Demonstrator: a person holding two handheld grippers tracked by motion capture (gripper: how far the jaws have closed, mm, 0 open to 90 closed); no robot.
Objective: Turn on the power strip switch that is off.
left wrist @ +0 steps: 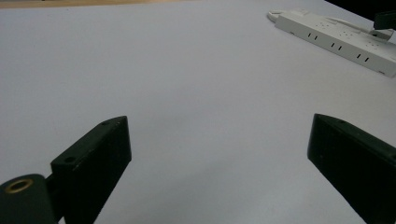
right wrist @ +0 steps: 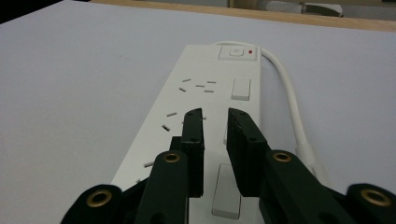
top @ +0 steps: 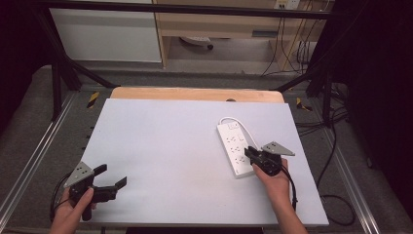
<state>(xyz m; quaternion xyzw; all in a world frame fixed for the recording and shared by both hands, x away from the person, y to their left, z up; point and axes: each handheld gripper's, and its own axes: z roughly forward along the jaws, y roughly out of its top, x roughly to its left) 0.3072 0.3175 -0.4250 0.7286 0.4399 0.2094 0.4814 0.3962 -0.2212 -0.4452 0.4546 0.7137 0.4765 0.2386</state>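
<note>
— What's on the table (top: 160, 161)?
— A smooth, matte pale sheet, with a glossy white plastic power strip (top: 234, 146) at its right side, long and boxy, its round cord (top: 243, 124) curling behind.
— And the right gripper (top: 250, 153)?
— Over the strip's near end, black jaws narrowed to a slim gap, seemingly holding nothing.
— The left gripper (top: 113, 176)?
— Spread wide, empty, near the front-left edge.

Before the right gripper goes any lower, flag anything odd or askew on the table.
Nothing stands out. The power strip lies flat on the white table, angled a little to its edges, cord intact. Right gripper hovers over it, jaws nearly closed.
</note>
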